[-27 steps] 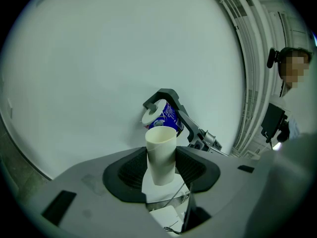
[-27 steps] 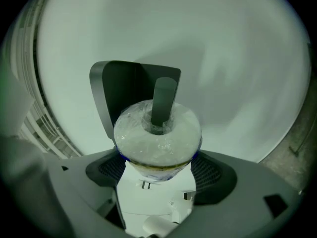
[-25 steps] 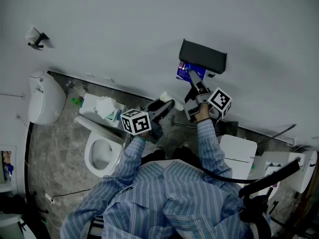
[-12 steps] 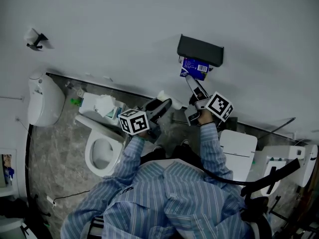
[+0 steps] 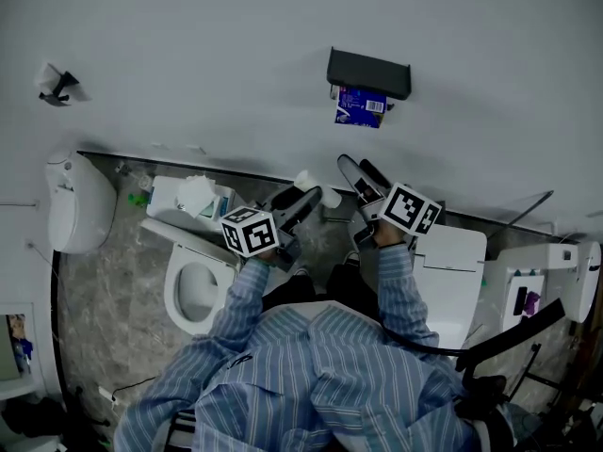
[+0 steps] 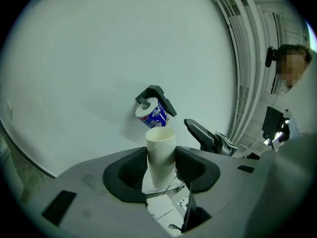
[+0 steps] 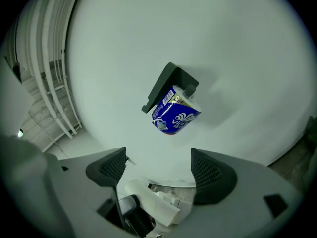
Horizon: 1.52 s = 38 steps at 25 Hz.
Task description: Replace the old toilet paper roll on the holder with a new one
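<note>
Your left hand-held gripper (image 5: 303,201) pinched the empty cardboard tube (image 6: 160,152) well below the holder (image 7: 166,86). Your right hand-held gripper (image 7: 158,170) stood spread and empty. The wrapped new roll (image 7: 174,115) hung tilted under the holder; if poorly seated, it could have slipped off.

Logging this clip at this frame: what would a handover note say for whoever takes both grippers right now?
Left gripper: shut on the empty cardboard tube, held away from the wall.
Right gripper: open, nothing between its jaws, facing the holder but clear of it.
New roll: in its blue wrapper, hanging on the dark holder on the wall.
Done: old tube is off, new roll is on.
Left: get rid of the tube; the wrapper probably has to come off too.
</note>
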### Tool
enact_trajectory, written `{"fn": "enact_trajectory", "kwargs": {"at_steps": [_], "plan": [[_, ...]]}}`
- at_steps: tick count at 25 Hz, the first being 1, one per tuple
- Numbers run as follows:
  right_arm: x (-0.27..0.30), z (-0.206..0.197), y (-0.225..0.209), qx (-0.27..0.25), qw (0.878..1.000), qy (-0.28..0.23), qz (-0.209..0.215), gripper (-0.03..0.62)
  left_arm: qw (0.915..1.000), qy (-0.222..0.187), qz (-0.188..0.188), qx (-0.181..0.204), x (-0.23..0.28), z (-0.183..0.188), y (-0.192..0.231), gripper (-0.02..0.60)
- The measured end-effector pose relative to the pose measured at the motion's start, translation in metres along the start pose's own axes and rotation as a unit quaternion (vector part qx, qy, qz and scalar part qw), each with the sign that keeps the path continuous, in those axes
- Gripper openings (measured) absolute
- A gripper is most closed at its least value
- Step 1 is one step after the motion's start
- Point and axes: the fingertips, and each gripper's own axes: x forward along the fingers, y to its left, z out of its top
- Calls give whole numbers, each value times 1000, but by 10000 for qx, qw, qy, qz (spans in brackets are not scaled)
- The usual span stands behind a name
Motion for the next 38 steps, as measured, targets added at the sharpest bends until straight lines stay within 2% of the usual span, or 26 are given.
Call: {"fn": "enact_trajectory", "kwargs": {"at_steps": [3,8,9,10,11,13,15,18,22,28,38], "plan": [[-15,-17,14,9,10000,-69,-45,419,9998,140,-103,56,-16,-8,-7,179],[-41,-30,30,-257,9985,-444,-180,409,9992,309,-227,144,-39,-21,-15,179],[-47,-34,31,-268,9981,-503,-238,382,9990,332,-246,137,-43,-24,-16,179],[-53,-37,31,-248,9976,-582,-292,322,9990,354,-263,119,-46,-27,-17,179],[-59,-40,30,-211,9970,-665,-331,235,9989,373,-279,95,-49,-30,-18,179],[-69,-46,31,-171,9963,-747,-398,136,9987,409,-310,49,-53,-36,-21,178],[-77,-52,31,-245,9959,-680,-543,81,9986,424,-330,28,-56,-40,-25,178],[-87,-64,30,-436,9950,-517,-741,41,9986,394,-342,18,-60,-44,-30,178],[-105,-75,27,-665,9937,-337,-831,9,9985,404,-362,106,-60,-55,-44,176],[-146,-98,24,-1196,9872,52,-1053,6,9986,364,-266,294,-65,-75,-77,176],[-256,-161,36,-1223,9878,369,-886,6,9982,402,-222,376,-94,-170,-167,176]]}}
